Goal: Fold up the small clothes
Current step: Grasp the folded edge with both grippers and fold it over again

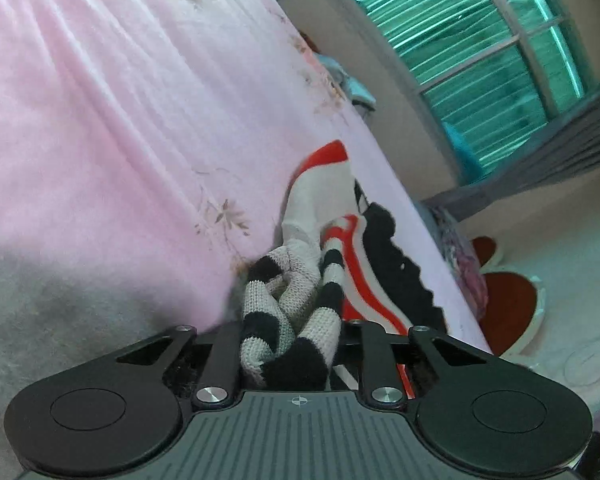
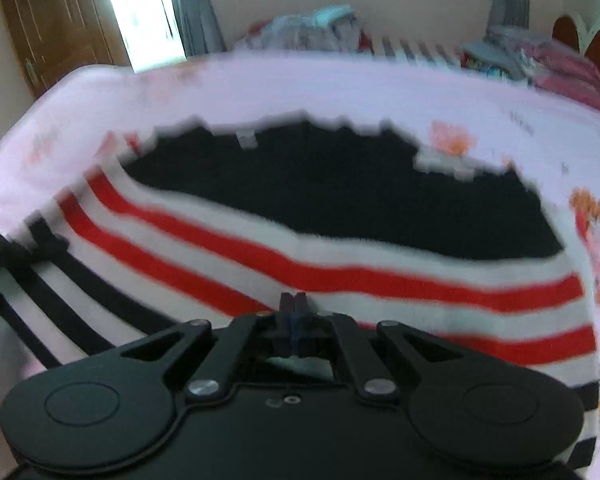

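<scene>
A small knitted sweater with a black band, red and white stripes and black-and-white striped sleeves lies on the pink bedsheet (image 2: 340,92). In the left wrist view my left gripper (image 1: 292,344) is shut on a bunched black-and-white striped sleeve (image 1: 284,300); its fingertips are hidden by the knit. The sweater body (image 1: 356,248) stretches away behind it. In the right wrist view my right gripper (image 2: 294,304) is shut, its fingertips together just above the sweater (image 2: 340,200), holding nothing I can see. The view is blurred.
The bed's edge runs along the right in the left wrist view, with floor and red-and-white slippers (image 1: 508,300) beyond. Piles of clothes (image 2: 320,28) lie at the far side of the bed. A window (image 1: 480,60) and a wooden door (image 2: 48,20) stand behind.
</scene>
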### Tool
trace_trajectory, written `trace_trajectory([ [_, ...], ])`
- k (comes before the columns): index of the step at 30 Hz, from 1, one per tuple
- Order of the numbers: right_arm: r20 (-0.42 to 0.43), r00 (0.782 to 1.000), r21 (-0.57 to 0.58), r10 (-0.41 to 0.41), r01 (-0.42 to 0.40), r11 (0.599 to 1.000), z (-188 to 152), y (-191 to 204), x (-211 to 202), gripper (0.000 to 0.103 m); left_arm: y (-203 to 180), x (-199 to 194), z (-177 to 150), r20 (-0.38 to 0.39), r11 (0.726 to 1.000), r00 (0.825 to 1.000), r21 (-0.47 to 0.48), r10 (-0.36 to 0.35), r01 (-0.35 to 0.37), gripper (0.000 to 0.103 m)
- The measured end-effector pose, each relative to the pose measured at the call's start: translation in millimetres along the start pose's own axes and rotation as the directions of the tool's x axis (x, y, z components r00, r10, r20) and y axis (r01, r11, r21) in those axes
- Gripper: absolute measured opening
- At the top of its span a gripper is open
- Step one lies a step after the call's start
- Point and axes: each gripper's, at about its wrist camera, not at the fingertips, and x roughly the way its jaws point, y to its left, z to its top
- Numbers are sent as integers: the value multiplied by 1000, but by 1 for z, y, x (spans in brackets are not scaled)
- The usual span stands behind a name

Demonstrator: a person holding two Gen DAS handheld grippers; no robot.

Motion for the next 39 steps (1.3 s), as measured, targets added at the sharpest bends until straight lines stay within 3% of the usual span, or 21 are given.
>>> trace_trajectory([
  [3, 10, 1000, 19, 21, -21, 1000, 3, -7, -8, 0, -21, -3, 1, 3, 997, 998, 36, 70, -70, 20],
  [6, 71, 996, 87, 55, -61, 994, 0, -35, -30, 9, -62, -18, -6, 81, 981, 992, 162, 92, -105, 19],
  [9, 123, 991, 144, 54, -71, 987, -3, -74, -57, 10, -113, -31, -24, 175, 943, 980, 298, 98, -147, 18],
  [12, 164, 986, 215, 43, -78, 974, -8, -120, -86, 10, -171, -31, -50, 196, 901, 979, 413, 56, -134, 18],
  [17, 220, 975, 310, 13, -83, 947, -25, -194, -127, 10, -263, -3, -119, 108, 786, 992, 606, 69, -120, 18],
  [19, 228, 974, 336, -2, -77, 939, -34, -215, -137, 10, -285, 16, -150, 46, 746, 993, 657, 111, -114, 19],
  [21, 220, 975, 372, -14, -70, 926, -43, -235, -141, 11, -298, 50, -190, -55, 676, 975, 729, 215, -108, 19],
  [23, 203, 979, 424, -3, -85, 902, -54, -253, -142, 15, -300, 75, -225, -108, 612, 943, 782, 315, -115, 30],
  [24, 201, 980, 447, 13, -103, 888, -59, -260, -141, 19, -304, 75, -240, -86, 559, 943, 821, 323, -117, 47],
  [25, 201, 979, 464, 28, -120, 878, -62, -265, -142, 27, -310, 68, -247, -92, 542, 946, 835, 311, -97, 67],
  [26, 205, 978, 477, 43, -139, 868, -66, -268, -143, 32, -316, 59, -247, -141, 565, 951, 824, 276, -42, 74],
  [28, 223, 972, 475, 80, -180, 861, -69, -270, -145, 37, -323, 32, -238, -163, 595, 963, 804, 213, 4, 76],
  [31, 242, 952, 472, 187, -284, 834, -67, -264, -143, 37, -319, -8, -205, -89, 605, 990, 796, 113, 2, 76],
  [33, 234, 940, 464, 250, -333, 821, -61, -256, -134, 39, -303, -14, -172, -21, 645, 993, 762, 117, -60, 76],
  [35, 214, 930, 461, 300, -367, 808, -54, -245, -123, 44, -279, -11, -140, 37, 671, 983, 726, 179, -149, 75],
  [37, 199, 917, 466, 346, -400, 789, -47, -233, -110, 50, -262, -9, -119, 61, 688, 983, 706, 175, -166, 62],
  [39, 185, 911, 468, 369, -412, 782, -40, -222, -98, 50, -246, -1, -104, 52, 707, 985, 690, 166, -155, 62],
])
